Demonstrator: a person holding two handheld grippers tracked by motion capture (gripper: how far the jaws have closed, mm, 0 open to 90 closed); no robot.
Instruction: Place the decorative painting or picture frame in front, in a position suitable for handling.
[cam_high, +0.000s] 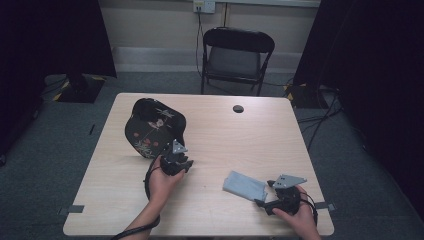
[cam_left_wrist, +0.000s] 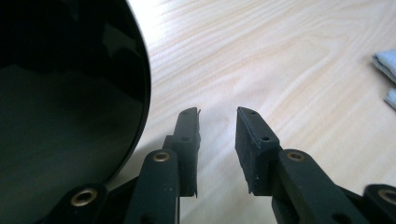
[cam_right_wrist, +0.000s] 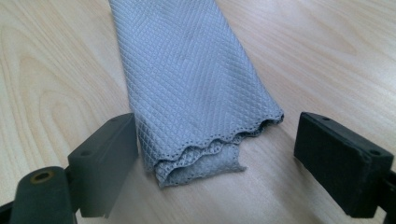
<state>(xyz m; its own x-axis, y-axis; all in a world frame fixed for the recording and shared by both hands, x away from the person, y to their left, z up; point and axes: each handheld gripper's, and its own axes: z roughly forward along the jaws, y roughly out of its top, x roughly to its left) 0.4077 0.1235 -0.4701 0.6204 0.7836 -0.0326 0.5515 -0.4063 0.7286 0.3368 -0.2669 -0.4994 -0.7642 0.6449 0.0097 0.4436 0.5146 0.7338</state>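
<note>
High view: black floral tray (cam_high: 152, 127) tilted up on the worktop (cam_high: 220, 145), perhaps for wiping.
Left claw (cam_left_wrist: 218, 135): narrowly parted, pinching nothing, tray rim beside it.
Right claw (cam_right_wrist: 215, 156): spread wide, straddling the folded grey cloth (cam_right_wrist: 187, 79), positioned to grab it.

You had black lacquered tray (cam_high: 152, 127), floral-painted, tilted up on edge at table's far left. Your folded grey quilted cloth (cam_high: 244, 185) lay flat near right, well apart.
</note>
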